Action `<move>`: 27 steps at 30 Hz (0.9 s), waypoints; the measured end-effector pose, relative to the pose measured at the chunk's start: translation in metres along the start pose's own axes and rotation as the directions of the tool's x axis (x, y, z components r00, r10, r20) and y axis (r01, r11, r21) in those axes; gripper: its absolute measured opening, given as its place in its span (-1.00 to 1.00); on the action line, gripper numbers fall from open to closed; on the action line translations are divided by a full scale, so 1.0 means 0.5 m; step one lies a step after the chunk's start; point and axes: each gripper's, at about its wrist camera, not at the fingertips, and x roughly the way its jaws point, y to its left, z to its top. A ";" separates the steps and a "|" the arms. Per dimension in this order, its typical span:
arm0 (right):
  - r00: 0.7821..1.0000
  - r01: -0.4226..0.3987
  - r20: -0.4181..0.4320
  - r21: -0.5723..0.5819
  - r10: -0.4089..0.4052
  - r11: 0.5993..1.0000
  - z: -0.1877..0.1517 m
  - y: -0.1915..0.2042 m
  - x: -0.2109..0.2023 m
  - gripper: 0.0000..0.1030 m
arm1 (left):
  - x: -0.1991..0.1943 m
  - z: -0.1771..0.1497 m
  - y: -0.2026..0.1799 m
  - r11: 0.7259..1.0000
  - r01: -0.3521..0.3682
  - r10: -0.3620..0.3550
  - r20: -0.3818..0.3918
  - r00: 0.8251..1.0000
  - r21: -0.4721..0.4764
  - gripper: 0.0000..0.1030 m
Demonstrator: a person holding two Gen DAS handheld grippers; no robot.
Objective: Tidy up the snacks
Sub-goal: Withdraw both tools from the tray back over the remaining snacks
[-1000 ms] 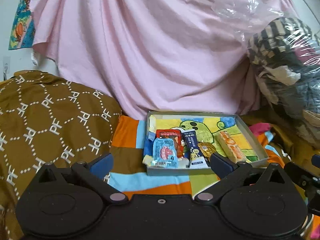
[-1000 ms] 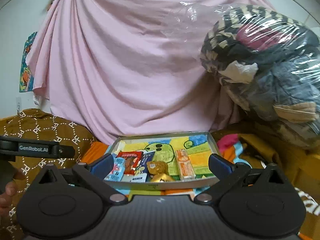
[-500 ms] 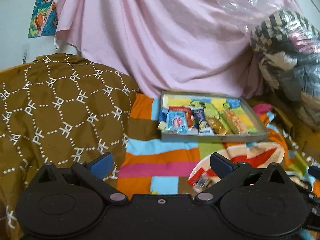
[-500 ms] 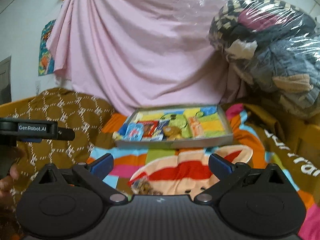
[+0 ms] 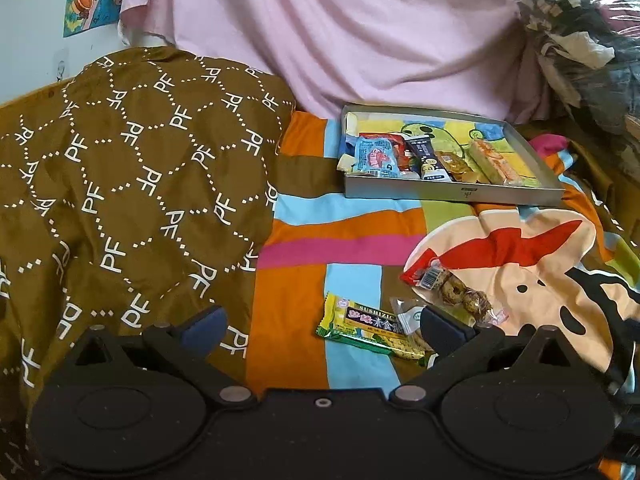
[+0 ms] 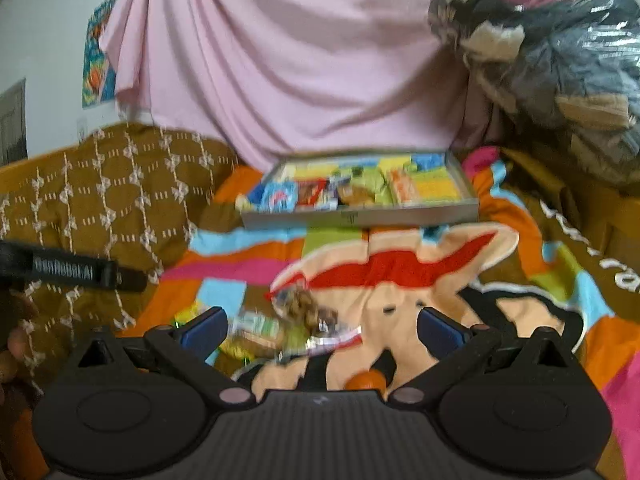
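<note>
Both grippers pulled back from tray since one second ago; loose snacks now in view, so next pick looks near.

Left gripper: jaws wide open, empty. Green-yellow bar at 1 o'clock, reads "SUSHIZI…". Cookie packet further toward 2 o'clock, on bed.

Tray at 12 o'clock, several snacks inside, labels unreadable.

Right gripper: jaws open, empty; view blurred.
</note>
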 end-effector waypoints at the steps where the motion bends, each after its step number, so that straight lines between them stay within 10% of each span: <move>1: 1.000 0.000 -0.015 0.000 0.000 1.000 -0.006 0.001 0.005 1.00 | 0.005 -0.002 0.001 1.000 0.001 -0.001 -0.005 1.000 0.001 0.99; 27: 0.984 0.010 -0.175 0.050 -0.001 0.999 -0.061 -0.004 0.077 1.00 | 0.115 -0.044 -0.010 0.989 0.093 -0.076 -0.142 0.987 0.115 0.99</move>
